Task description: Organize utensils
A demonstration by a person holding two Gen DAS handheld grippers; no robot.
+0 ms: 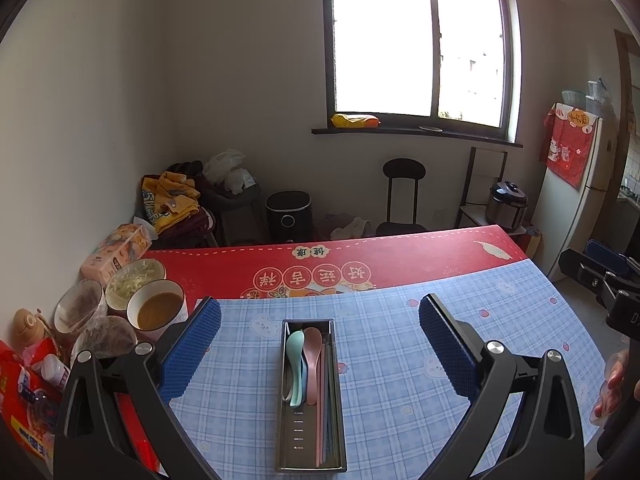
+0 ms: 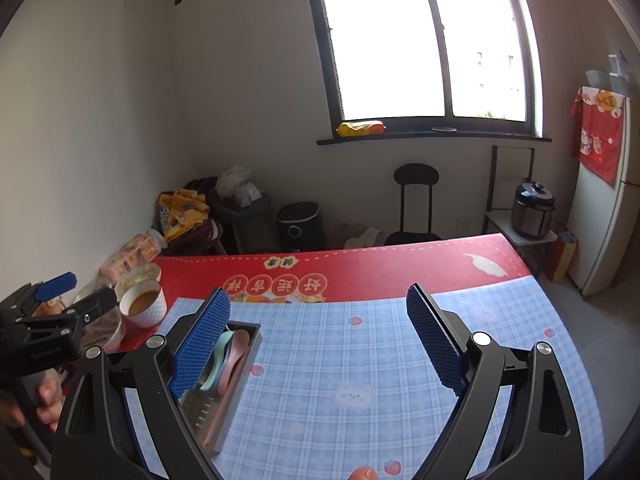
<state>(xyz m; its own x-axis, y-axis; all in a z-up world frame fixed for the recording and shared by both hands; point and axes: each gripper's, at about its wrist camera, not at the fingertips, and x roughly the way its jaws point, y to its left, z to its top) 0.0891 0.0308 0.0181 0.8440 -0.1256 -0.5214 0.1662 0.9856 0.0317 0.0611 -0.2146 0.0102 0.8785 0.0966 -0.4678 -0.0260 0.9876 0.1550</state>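
Both pairs of fingers stand spread wide with nothing between them: your left gripper point(image 1: 320, 316) hangs over the utensil tray point(image 1: 310, 400), your right gripper point(image 2: 318, 304) over bare blue checked mat point(image 2: 360, 360) with the tray just beside its left finger. That narrow metal tray lies on the mat holding a mint spoon point(image 1: 295, 364), a pink spoon point(image 1: 313, 360) and pink and green chopsticks point(image 1: 325, 400), all lengthwise. To your left, past the mat's edge, crowd a red printed packet point(image 1: 24, 408), covered bowls point(image 1: 80, 312), a bowl of brown sauce point(image 1: 157, 310), a bowl of shredded food point(image 1: 135, 280) and a tissue pack point(image 1: 116, 252). Beyond the mat, the red tablecloth point(image 1: 400, 260) bears Chinese characters in round medallions, upside down to you. Farther off stand a black chair point(image 1: 402, 196), a cooker point(image 1: 506, 204) and a fridge point(image 1: 580, 200) draped in red cloth.
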